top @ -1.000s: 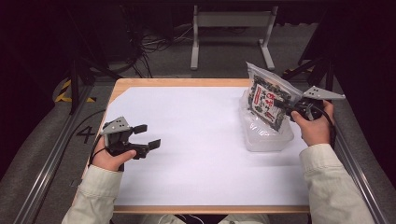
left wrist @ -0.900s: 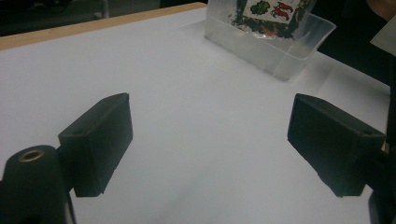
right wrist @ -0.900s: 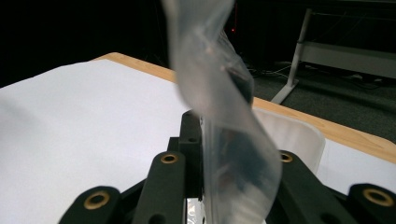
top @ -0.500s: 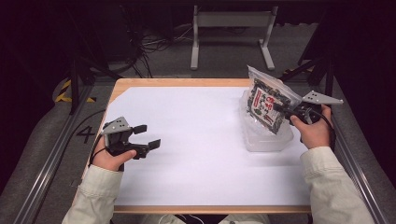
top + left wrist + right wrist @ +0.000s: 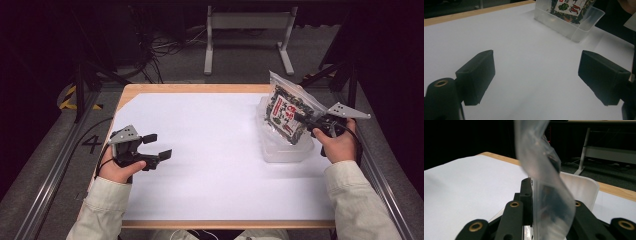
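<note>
On the worktop (image 5: 210, 165), a wooden-edged surface covered by a white sheet, stood the items listed below.

Item 1: clear plastic tub (image 5: 282, 147), rectangular, open-topped, at the right side of the worktop near its far edge. The same tub appeared at the upper right of the left gripper view (image 5: 574, 26), its walls translucent.

Item 2: packet (image 5: 285, 111), a clear flat bag with a dark printed label in red, white and green. It was held up over the tub, its lower end down inside the tub and its sealed top edge raised. Its long axis ran tilted, from the low end nearest the person up and away toward the far right; the printed face looked toward the worktop's left. In the right gripper view the bag (image 5: 546, 195) rose as a curling clear film straight up from between the jaws.

Item 3: right gripper (image 5: 306, 120), in the person's right hand (image 5: 336, 145), jaws closed on the packet's right-hand edge.

Item 4: left gripper (image 5: 155, 146), in the left hand (image 5: 116, 169), at the worktop's left edge, well apart from the tub; jaws spread wide with nothing between them, pointing right across the sheet.
</note>
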A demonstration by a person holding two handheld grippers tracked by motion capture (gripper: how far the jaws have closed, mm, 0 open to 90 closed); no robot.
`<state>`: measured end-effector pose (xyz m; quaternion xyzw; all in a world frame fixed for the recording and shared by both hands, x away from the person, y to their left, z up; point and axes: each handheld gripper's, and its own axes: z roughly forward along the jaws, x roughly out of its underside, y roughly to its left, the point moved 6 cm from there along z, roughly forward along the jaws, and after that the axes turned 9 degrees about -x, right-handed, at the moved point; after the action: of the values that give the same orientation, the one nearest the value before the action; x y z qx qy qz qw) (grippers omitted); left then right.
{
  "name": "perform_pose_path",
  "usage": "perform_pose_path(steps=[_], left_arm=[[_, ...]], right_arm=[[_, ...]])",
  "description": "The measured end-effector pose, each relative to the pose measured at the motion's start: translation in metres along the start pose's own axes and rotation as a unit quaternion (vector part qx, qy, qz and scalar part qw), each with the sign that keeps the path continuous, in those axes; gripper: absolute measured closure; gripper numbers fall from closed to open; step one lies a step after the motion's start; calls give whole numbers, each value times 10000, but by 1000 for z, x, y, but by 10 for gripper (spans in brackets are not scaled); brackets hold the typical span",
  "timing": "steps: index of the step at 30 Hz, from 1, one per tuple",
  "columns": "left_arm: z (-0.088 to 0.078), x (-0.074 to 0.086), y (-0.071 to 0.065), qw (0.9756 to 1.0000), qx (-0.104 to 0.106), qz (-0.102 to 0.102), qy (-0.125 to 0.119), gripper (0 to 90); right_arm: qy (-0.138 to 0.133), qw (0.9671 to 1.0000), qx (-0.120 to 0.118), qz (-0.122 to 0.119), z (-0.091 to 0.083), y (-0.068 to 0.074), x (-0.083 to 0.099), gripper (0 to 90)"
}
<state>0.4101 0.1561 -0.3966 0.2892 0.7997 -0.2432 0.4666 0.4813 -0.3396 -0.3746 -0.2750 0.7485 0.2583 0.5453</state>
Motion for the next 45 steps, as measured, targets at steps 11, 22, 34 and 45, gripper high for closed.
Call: perform_pose_path(steps=[11, 22, 34, 45], left_arm=[[3, 3, 1, 10000, -16, -65, 66, 146], [3, 4, 2, 10000, -44, -32, 49, 145], [-10, 12, 9, 9998, -129, 44, -138, 148], [-22, 26, 10, 9993, -176, 146, -308, 148]], right_arm=[[86, 9998, 9, 177, -1, -6, -4, 695], [-252, 9995, 130, 117, -10, -6, -11, 324], [-320, 9992, 242, -19, -34, 5, -19, 274], [-390, 9985, 314, -213, -59, 23, -17, 243]])
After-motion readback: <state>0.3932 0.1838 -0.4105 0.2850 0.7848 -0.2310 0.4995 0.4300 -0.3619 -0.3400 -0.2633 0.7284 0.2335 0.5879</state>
